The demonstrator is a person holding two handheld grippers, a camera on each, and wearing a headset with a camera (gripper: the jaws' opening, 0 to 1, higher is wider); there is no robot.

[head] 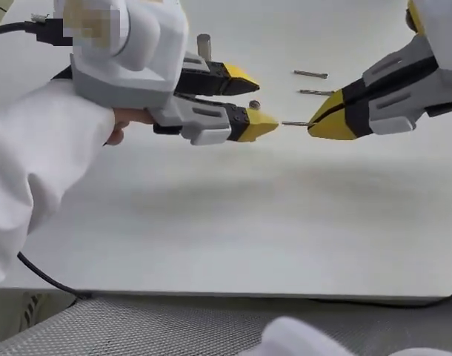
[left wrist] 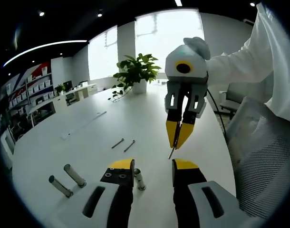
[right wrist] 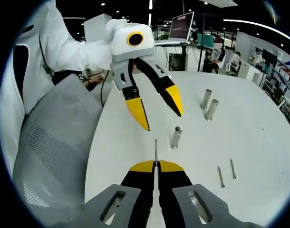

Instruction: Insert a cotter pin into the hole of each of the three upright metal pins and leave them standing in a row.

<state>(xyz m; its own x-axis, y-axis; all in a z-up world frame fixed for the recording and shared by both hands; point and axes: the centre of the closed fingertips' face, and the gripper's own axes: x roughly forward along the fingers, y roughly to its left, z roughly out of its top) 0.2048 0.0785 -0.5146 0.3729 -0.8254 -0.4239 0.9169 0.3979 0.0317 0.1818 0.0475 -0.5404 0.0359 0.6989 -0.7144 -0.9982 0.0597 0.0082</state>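
Left gripper [head: 264, 102]: jaws spread wide, gripping nothing.
Nearest metal pin [head: 255, 105]: upright on the white desk [head: 226, 222], between the left gripper's yellow tips, well back from the near edge.
Right gripper [head: 311, 126]: jaws closed on a cotter pin [head: 294, 124], which points at that metal pin without touching it.
Other metal pins [right wrist: 206, 99]: two, upright, side by side, nearer the far edge.
Loose cotter pins [head: 310, 73]: two, flat, side by side, beyond the right gripper.

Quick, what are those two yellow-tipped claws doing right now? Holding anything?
Left gripper: jaws open, holding nothing.
Right gripper: jaws shut on a cotter pin.
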